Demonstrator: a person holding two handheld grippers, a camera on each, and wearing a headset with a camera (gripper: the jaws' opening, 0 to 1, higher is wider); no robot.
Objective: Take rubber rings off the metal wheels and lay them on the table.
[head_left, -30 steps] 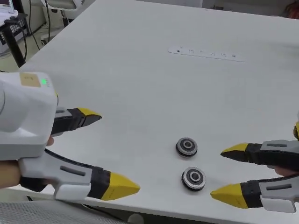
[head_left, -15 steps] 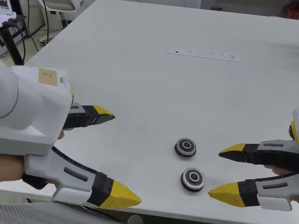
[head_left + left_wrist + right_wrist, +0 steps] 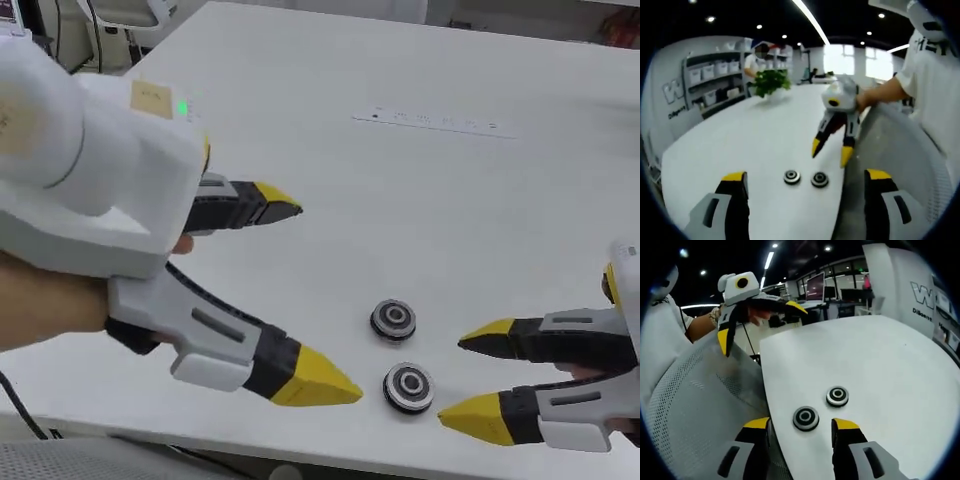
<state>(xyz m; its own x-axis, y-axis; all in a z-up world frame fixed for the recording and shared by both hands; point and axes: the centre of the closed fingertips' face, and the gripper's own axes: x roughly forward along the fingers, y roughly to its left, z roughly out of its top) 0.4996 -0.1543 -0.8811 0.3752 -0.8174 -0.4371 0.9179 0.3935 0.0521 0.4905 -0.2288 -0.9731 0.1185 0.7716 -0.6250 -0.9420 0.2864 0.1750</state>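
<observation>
I log: L gripper, jaws spread wide; R gripper, jaws spread; 2 wheels flat on table between.

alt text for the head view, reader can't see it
Two metal wheels with black rubber rings, a far wheel and a near wheel, lie near the front edge of a white table between two open yellow-tipped grippers. The left gripper looms large at left; the right gripper points in from the right, tips close to the near wheel.
</observation>
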